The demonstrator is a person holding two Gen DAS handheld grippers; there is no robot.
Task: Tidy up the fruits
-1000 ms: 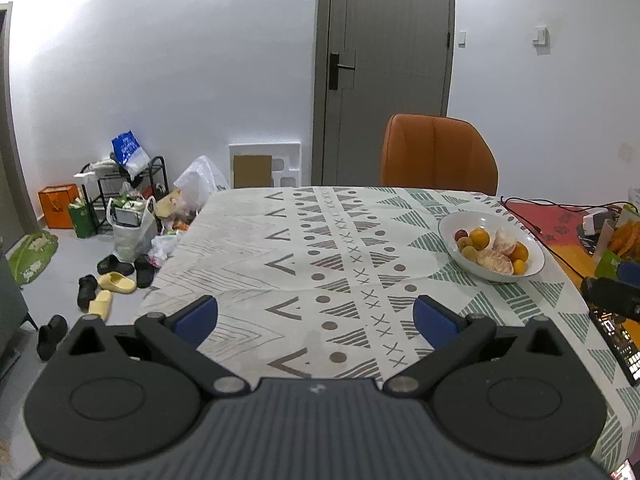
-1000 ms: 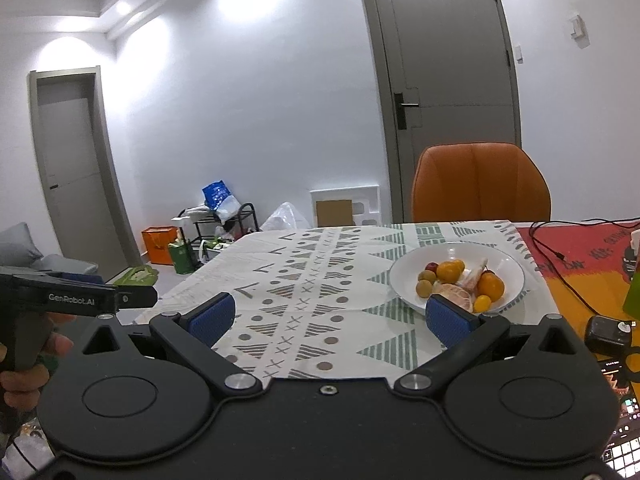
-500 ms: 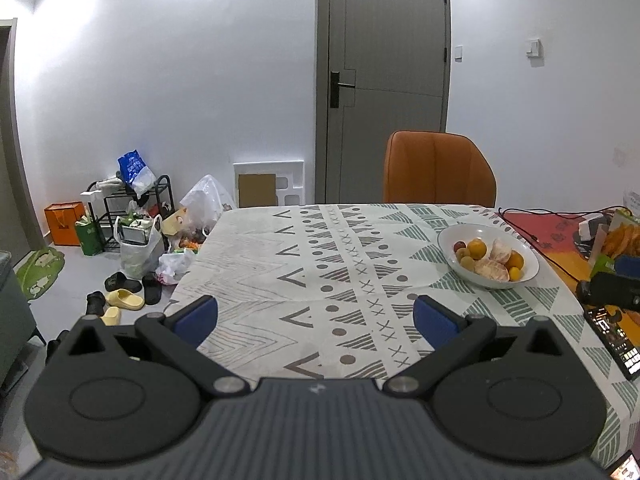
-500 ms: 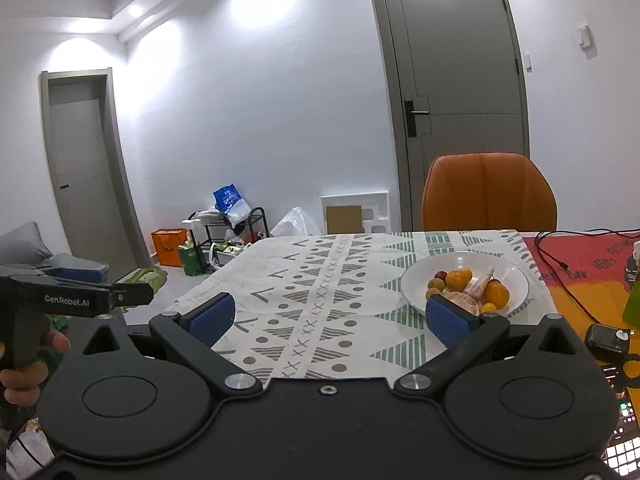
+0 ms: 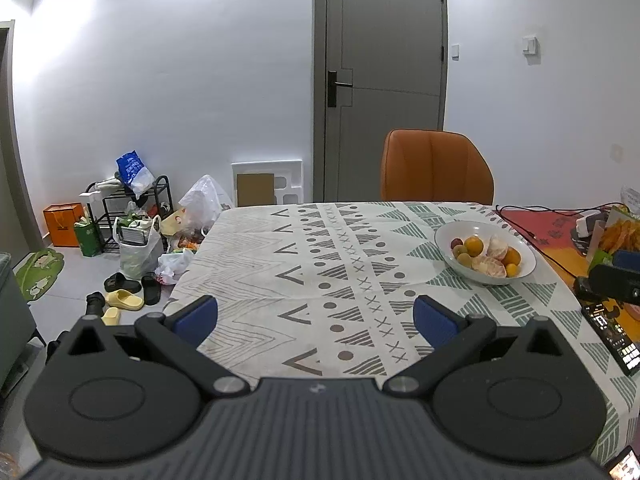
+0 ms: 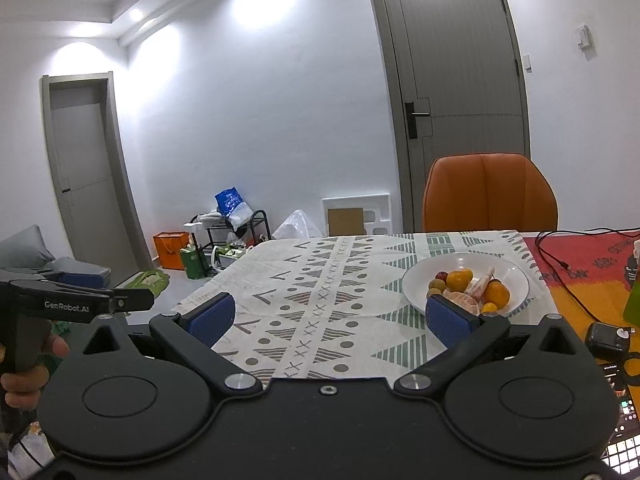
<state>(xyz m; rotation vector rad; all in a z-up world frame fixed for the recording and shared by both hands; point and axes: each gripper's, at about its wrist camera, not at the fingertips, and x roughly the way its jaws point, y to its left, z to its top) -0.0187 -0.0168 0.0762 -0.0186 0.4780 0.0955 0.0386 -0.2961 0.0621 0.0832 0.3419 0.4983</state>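
Your left gripper has its jaws spread wide, with nothing between the blue pads; it hangs over the near part of the patterned tablecloth. Your right gripper is released in the same way, wide and empty, and through its gap you see only the cloth.

The fruits are all in the white bowl, which stands on the right side of the tablecloth, close to its right edge. In the right wrist view the bowl is just behind the right pad, and this pad hides a part of its near rim. The bowl itself is round, so it has no long axis. Inside it are round oranges, small greenish and dark red fruits at the left side, and a peeled citrus at the near side. One pale peeled segment leans up, with its long axis going from the near left to the far right.

Behind the table stands an orange chair, and behind it a grey door. At the left edge of the right wrist view your hand holds the handle of the left gripper.
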